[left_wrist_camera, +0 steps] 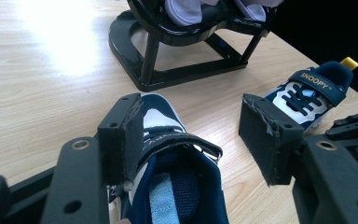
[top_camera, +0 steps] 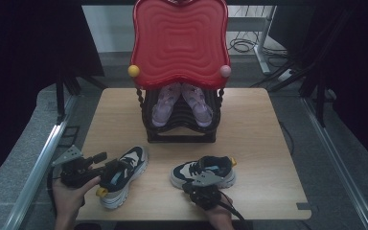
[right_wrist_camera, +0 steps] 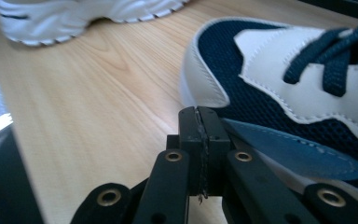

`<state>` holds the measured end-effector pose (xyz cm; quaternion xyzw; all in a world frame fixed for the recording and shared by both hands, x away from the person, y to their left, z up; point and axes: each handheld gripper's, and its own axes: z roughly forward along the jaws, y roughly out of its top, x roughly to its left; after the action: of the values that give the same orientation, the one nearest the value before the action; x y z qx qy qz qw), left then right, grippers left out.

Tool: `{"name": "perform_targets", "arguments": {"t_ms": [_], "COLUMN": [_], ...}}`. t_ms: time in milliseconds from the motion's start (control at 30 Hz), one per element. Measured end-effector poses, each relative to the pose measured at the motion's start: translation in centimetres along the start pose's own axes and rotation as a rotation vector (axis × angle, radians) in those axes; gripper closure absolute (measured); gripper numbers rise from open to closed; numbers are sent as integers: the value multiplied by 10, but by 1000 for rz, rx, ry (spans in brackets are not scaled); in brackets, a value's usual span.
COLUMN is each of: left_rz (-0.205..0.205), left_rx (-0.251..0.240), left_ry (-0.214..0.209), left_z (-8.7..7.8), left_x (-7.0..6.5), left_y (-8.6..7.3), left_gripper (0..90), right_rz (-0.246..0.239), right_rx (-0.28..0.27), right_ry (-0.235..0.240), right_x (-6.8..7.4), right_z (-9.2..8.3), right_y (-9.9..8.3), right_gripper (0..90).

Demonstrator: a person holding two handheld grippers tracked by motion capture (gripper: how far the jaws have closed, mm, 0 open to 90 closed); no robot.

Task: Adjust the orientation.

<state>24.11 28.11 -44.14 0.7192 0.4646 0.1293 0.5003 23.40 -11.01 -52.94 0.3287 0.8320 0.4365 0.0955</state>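
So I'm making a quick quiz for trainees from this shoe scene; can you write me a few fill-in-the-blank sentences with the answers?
1. The left claw has its jaws ____ around the heel collar of the left sneaker.
2. The right claw, beside the right sneaker, has its jaws ____.
3. The black rack already holds a pair of ____ shoes.
4. The rack's top tray is ____ in colour.

Missing words: open; shut; purple; red

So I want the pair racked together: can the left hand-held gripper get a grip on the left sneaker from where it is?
Probably yes: the left hand-held gripper stands open astride the left sneaker, one pad at its tongue, nothing between.
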Motion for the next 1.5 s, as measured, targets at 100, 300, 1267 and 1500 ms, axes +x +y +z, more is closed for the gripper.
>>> {"name": "perform_targets", "arguments": {"t_ms": [100,300,1267,1500], "left_rz": [0,-1,4,-3], "left_rx": [-2,-3,5,5], "left_ry": [4,6,10,11], "left_z": [-1,-2,0,-1], "left_x": [1,1,0,1], "left_y": [0,0,-1,-2], "left_gripper": [403,403,403,404], "right_rz": [-20,-21,168,130], "right_rx": [-34,-131,-181,-142], "right_ry": [25,-6,-154,-91], "right_x": [4,-7,-157,-153], "right_z": [-11,-46,-84,-73], "right_y": [6,25,14,7], "right_gripper": [888,888,887,884]}}
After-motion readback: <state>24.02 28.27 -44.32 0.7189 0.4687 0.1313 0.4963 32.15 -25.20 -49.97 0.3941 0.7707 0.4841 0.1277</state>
